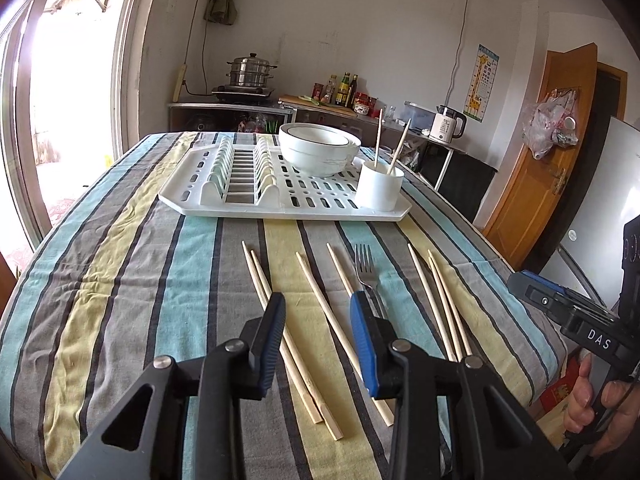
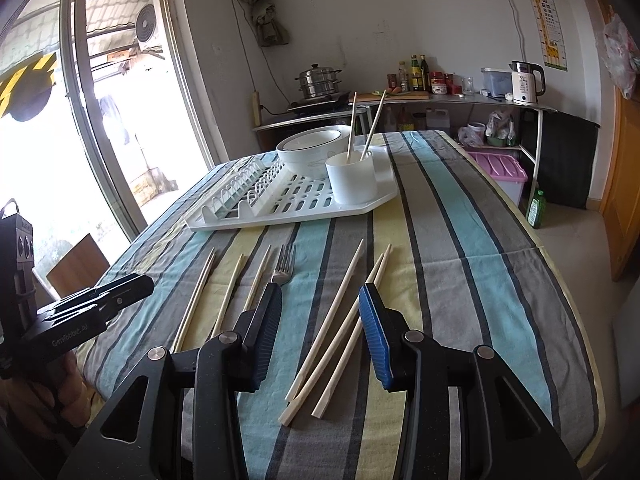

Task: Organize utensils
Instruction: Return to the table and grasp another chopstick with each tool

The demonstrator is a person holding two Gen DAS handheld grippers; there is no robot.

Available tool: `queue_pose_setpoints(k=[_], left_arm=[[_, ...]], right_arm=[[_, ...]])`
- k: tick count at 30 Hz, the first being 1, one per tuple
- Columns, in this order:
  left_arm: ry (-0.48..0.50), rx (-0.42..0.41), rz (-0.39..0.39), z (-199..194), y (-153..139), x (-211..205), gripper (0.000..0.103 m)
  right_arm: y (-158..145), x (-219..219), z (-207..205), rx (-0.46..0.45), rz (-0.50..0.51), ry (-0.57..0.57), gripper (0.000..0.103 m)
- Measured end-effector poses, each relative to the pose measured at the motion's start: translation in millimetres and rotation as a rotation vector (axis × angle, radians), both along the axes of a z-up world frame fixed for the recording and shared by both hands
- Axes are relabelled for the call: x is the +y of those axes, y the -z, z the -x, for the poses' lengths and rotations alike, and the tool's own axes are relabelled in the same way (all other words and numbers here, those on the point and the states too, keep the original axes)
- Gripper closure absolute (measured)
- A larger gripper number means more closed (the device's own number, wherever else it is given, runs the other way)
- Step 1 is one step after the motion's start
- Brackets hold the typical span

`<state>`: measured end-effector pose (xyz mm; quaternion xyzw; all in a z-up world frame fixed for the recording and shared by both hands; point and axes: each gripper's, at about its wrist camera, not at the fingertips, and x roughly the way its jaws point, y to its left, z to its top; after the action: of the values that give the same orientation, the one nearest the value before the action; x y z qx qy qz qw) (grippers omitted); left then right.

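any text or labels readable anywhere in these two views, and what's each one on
"DAS": white letters on the body of the right gripper, seen from the left wrist view.
Pale print on the left gripper: too blurred to read.
Giraffe wall poster: print too small.
White kettle display: illegible.
Bottles: labels too small.

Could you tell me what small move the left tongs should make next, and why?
Probably lower the left tongs onto the single chopstick lying between their open tips and close. Nothing is held yet, seven chopsticks and a fork lie on the cloth, and the white cup on the rack already holds two.
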<state>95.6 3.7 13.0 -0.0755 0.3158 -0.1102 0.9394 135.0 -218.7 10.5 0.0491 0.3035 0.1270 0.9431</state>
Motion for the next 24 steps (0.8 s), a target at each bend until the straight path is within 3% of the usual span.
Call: queue_pose_setpoints(k=[8, 24], left_arm=[[-0.058, 0.056, -0.029, -30.8, 9.1, 11.8, 0.076], [-0.083, 0.183, -0.060, -93.0, 26.7, 28.2, 0.080]], right_arm=[[6.9, 3.6, -17.7, 0.026, 0.016, -0.004, 0.064], [26.9, 17.6, -80.4, 0.132, 0.042, -0.023, 0.073]])
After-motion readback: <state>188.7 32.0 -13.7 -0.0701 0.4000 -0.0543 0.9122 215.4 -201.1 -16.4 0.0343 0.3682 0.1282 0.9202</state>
